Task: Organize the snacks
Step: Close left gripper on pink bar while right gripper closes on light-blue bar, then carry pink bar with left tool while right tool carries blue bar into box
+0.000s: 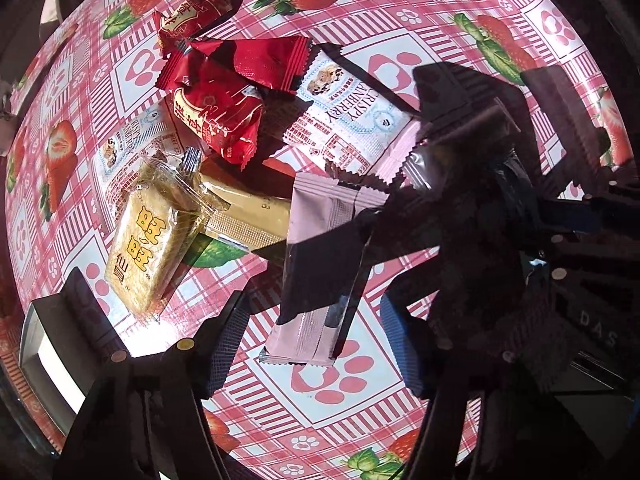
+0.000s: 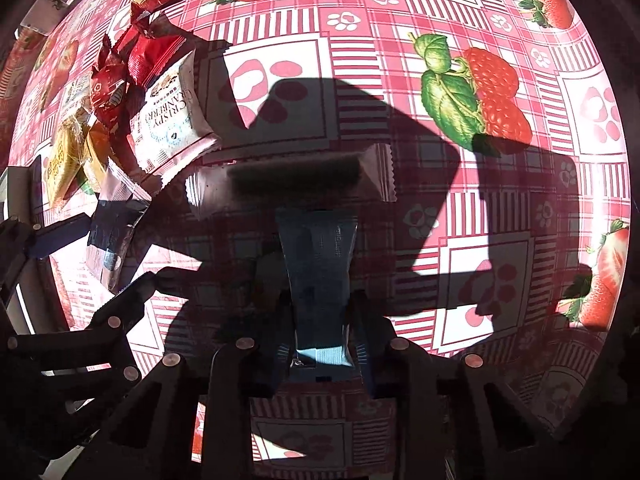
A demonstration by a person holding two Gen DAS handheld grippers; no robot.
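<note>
From the left wrist, the left gripper hangs with its fingers apart over the strawberry tablecloth, a pink bar wrapper lying between them. Just beyond the pink bar sits the snack pile: a white cranberry crisp packet, red packets and a yellow rice cracker.

From the right wrist, the right gripper is clamped on a dark blue packet, shaded. Another pink bar lies crosswise just past it, with the pile to its left.

tablecloth: pink plaid, strawberry and paw prints | white box: lower left edge
</note>
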